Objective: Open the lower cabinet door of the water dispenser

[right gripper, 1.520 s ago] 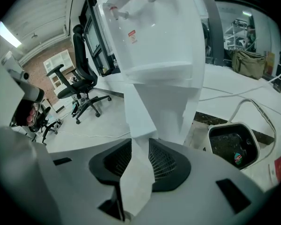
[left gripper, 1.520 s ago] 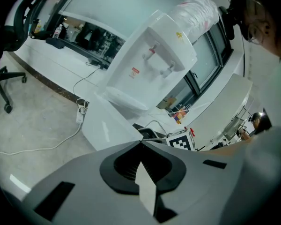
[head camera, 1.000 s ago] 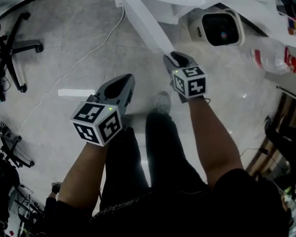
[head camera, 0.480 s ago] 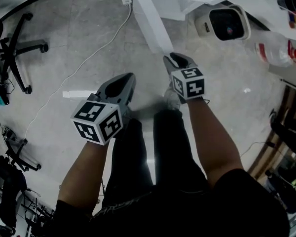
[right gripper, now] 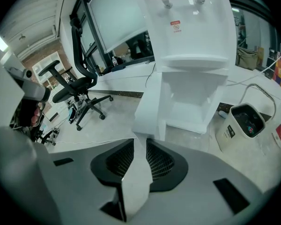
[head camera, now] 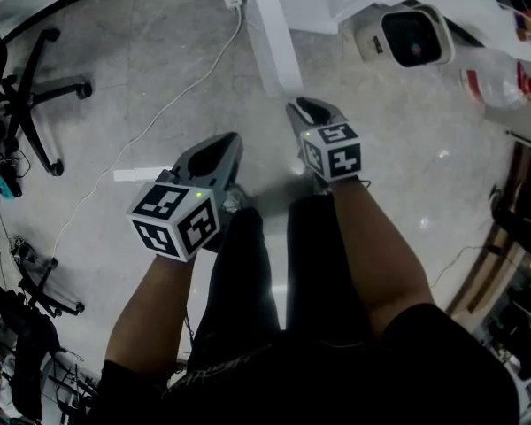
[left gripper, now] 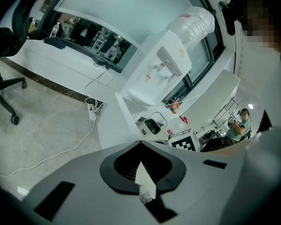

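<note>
White water dispenser [right gripper: 189, 36] at 12 o'clock; lower cabinet door [right gripper: 150, 104] swung wide open, upright, left of the exposed cabinet.

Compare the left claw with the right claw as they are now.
The right claw is shut on the edge of the open cabinet door; the left claw is shut on nothing. The right claw reaches farther forward, up at the door; the left claw hangs back over the floor, apart from the door. Both are grey and point toward the water dispenser.
</note>
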### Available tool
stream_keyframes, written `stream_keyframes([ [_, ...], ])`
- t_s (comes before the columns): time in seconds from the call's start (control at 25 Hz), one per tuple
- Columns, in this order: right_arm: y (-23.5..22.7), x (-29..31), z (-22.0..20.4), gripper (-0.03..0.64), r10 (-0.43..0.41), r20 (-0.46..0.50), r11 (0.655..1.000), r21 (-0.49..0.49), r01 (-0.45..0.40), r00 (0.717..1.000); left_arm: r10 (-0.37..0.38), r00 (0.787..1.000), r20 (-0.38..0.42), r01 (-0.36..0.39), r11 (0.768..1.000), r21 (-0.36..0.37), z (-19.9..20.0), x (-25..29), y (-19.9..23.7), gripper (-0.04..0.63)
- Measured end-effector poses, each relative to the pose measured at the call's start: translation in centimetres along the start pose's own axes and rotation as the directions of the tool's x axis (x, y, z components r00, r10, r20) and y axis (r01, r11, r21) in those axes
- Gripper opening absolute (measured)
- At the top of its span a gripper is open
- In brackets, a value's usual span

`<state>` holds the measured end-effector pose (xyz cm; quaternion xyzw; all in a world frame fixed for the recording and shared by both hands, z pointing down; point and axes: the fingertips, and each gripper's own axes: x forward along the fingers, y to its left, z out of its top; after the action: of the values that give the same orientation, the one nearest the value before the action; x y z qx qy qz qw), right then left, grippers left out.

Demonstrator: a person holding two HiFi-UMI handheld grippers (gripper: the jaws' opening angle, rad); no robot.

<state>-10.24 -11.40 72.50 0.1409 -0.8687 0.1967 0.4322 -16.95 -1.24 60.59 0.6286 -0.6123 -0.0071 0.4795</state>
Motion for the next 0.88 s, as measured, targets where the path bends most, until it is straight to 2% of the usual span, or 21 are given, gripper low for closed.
stream_keyframes([
  [0.88, 7.2, 1.7, 2.5, 0.094, -0.020, 0.049, 0.998, 0.067, 0.016, 0.999, -0.055, 0.998, -0.041, 0.056, 0.998, 0.039, 0.7, -4.5, 5.1, 0.000],
])
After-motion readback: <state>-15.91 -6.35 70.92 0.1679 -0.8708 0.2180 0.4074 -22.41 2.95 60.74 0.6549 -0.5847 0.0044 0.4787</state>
